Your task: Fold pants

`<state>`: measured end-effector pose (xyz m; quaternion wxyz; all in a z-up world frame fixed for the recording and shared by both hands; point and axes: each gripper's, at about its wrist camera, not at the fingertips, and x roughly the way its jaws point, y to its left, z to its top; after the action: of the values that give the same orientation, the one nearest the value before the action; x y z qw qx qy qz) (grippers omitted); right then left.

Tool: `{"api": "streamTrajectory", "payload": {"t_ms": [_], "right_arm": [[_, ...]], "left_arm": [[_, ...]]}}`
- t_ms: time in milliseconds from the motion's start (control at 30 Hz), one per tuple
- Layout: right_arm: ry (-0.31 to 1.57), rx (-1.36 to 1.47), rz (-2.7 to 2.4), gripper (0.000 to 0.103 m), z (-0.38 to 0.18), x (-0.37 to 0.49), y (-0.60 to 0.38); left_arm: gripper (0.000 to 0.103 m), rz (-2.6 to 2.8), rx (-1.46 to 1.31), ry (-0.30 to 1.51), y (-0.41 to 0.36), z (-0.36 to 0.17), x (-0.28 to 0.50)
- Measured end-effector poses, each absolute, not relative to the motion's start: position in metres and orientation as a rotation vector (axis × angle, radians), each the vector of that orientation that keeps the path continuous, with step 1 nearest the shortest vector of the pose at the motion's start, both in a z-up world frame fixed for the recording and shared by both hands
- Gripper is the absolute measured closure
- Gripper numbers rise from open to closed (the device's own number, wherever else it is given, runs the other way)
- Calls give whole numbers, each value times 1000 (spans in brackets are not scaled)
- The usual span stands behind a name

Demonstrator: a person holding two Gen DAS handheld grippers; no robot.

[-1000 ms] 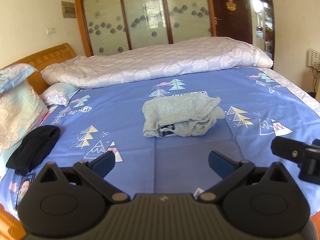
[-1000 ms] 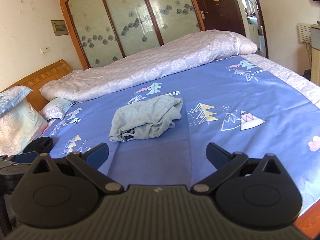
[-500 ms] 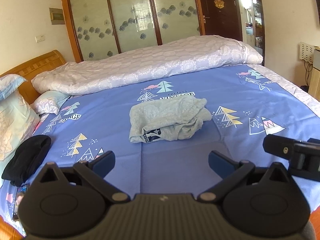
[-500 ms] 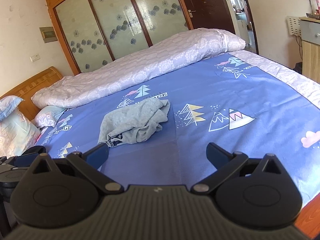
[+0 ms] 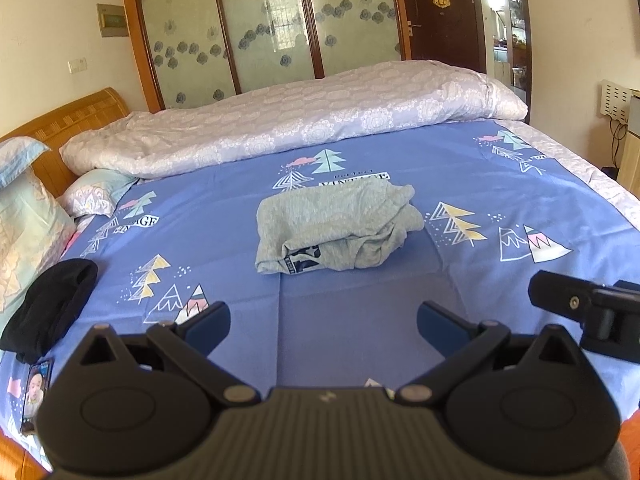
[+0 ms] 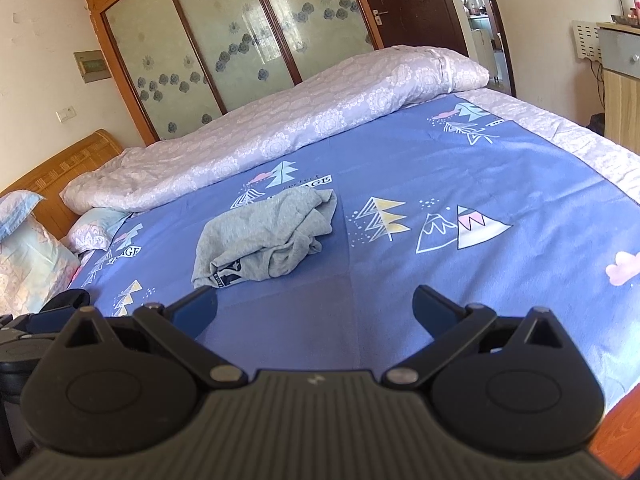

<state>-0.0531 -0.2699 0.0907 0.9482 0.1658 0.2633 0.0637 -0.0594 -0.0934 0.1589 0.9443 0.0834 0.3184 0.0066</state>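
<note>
Grey pants (image 5: 336,228) lie in a folded, slightly rumpled bundle in the middle of the blue patterned bed sheet (image 5: 360,320); they also show in the right wrist view (image 6: 264,240). A dark printed label faces the near edge of the bundle. My left gripper (image 5: 323,322) is open and empty, held above the sheet well short of the pants. My right gripper (image 6: 314,306) is open and empty, near the bed's front edge, to the right of the pants. Part of the right gripper's body (image 5: 592,312) shows at the left wrist view's right edge.
A rolled pale quilt (image 5: 300,128) lies across the far side of the bed. Pillows (image 5: 28,220) and a wooden headboard (image 5: 68,128) are at the left. A black garment (image 5: 48,312) and a phone (image 5: 36,392) lie near the left front edge. A cabinet (image 6: 620,92) stands at the right.
Both grippers have drawn back and tilted a little, so the pants look slightly farther and the view has shifted. The pants have not moved. Both grippers stay open.
</note>
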Motion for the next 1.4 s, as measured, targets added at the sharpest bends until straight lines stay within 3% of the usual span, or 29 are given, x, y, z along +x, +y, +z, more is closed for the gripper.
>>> {"api": "streamTrajectory", "payload": {"t_ms": [733, 1400], "right_arm": [[558, 316, 148, 0, 86, -53, -261], [584, 297, 172, 0, 81, -52, -245]], "left_arm": [[0, 65, 165, 718, -81, 145, -52], [0, 200, 91, 821, -21, 119, -50]]}}
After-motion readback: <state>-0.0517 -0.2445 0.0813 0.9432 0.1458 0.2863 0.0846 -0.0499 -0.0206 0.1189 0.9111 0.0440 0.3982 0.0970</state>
